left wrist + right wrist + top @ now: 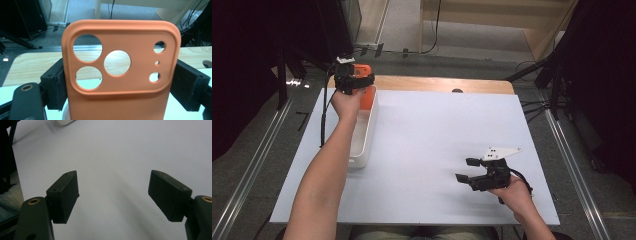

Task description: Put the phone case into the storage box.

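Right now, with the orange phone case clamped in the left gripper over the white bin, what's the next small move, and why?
Probably lower the left gripper a little further into the white bin before opening. Its pads press both edges of the orange phone case, which stands upright above the bin's far end; releasing from there would likely drop it. The right gripper rests open over bare table, away from the bin.

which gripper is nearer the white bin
Left. The left gripper holds an orange phone case over the white bin; the right gripper sits far across the table.
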The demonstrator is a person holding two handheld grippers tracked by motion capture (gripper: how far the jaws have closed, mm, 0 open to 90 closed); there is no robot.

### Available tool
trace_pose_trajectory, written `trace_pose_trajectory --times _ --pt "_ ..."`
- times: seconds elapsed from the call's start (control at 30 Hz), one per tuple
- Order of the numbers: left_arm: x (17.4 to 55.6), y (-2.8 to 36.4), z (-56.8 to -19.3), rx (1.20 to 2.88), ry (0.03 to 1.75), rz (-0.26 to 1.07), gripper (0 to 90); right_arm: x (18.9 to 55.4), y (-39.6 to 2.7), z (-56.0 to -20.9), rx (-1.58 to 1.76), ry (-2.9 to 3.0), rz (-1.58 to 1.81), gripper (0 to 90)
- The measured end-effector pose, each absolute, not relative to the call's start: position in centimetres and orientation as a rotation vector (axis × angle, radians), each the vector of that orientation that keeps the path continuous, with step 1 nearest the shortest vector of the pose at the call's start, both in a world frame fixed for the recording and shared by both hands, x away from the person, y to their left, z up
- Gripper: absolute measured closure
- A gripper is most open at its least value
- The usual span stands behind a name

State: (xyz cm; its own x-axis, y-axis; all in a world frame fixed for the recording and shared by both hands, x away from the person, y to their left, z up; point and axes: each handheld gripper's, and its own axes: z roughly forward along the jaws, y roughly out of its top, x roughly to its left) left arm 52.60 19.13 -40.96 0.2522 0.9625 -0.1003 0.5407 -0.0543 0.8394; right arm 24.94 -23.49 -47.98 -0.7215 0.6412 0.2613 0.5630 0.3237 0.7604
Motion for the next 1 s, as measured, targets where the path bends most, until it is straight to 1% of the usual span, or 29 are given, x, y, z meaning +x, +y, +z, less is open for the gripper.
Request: trace_pose_trajectory --times 0.2,0.73,0.83,0.87,0.93,1.0 --pt "52.5 18.8 -41.4 1.748 1.393 0.672 14.8 24.9 -23.5 -48.0 1.132 2.491 1.371 23.4" --pt "52.5 18.4 -42.5 1.744 1.439 0.669 14.2 25.0 -23.5 -47.9 1.133 2.484 1.378 23.4" --pt "52.5 18.4 -42.4 1.734 1.438 0.658 12.3 25.0 -23.5 -48.0 1.135 2.48 1.381 23.3" --pt "52.4 18.4 -42.3 1.731 1.441 0.674 12.0 25.0 -23.5 -47.9 1.134 2.483 1.38 23.4" --pt "52.3 18.3 -42.1 1.724 1.426 0.699 8.0 25.0 -23.5 -48.0 1.134 2.479 1.381 23.4" --pt "52.2 18.2 -41.9 1.714 1.419 0.731 8.0 24.9 -23.4 -47.9 1.134 2.481 1.383 23.4"
